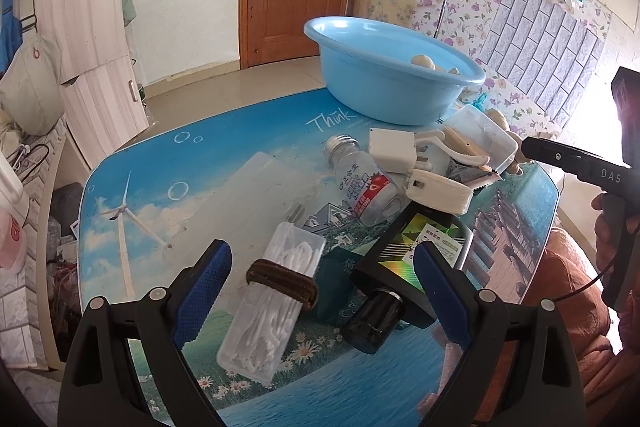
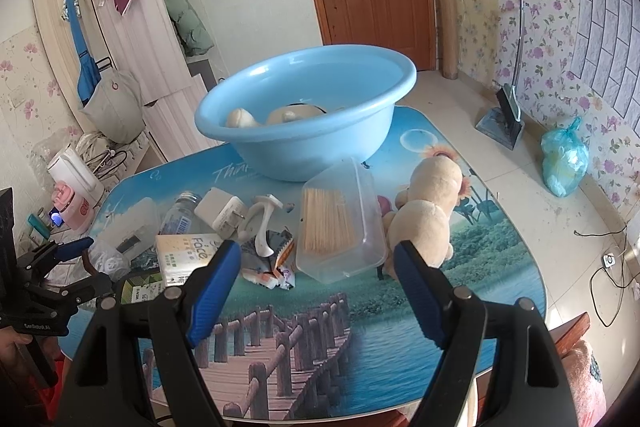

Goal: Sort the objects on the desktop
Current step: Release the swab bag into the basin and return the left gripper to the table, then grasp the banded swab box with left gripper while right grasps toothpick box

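Floss-pick box (image 1: 272,301) lies between your left gripper (image 1: 322,301) fingers, spread wide, empty; black bottle (image 1: 374,319) crowds the right finger, so closing may knock it off the worktop (image 1: 224,163); right gripper (image 2: 318,291) fingers also wide, empty, toothpick box (image 2: 340,223) just ahead.

Each wrist camera sits just behind its claw, angled down at the nearby table (image 1: 240,155); both views share the basin (image 2: 304,107) ahead.
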A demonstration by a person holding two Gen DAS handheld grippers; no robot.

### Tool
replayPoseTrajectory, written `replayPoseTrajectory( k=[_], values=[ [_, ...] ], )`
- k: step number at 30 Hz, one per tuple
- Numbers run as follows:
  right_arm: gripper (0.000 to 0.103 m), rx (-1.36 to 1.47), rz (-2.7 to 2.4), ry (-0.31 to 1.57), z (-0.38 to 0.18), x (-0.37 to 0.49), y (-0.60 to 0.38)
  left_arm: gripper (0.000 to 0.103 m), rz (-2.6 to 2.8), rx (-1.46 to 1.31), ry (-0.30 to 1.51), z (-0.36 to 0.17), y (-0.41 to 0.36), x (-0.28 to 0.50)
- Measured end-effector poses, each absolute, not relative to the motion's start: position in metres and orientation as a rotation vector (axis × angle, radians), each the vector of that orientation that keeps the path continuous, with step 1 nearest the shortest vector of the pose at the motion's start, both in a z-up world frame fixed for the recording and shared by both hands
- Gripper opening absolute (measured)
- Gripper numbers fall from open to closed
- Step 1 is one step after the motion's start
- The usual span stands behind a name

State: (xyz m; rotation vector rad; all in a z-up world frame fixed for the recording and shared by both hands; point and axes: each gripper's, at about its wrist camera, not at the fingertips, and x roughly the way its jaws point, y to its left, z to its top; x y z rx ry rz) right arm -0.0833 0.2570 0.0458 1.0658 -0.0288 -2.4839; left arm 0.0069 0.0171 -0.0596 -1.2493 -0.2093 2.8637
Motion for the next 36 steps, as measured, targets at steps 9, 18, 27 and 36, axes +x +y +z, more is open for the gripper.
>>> replayPoseTrajectory(
  k=[9,18,27,36],
  values=[
    [0.079,1.06,-2.488,-0.025,0.047,-0.083,0.256,0.092,2.88,-1.24,-0.269,-0.061,0.003,0.013],
    [0.079,1.064,-2.499,-0.022,0.045,-0.084,0.257,0.086,2.861,-1.28,-0.271,-0.071,-0.005,0.023],
    [0.079,1.075,-2.502,0.002,0.039,-0.09,0.254,0.041,2.825,-1.315,-0.224,-0.078,-0.004,0.031],
    [0.079,1.064,-2.528,0.106,0.033,-0.108,0.24,0.035,2.794,-1.338,-0.196,-0.089,-0.001,0.026]
  ],
)
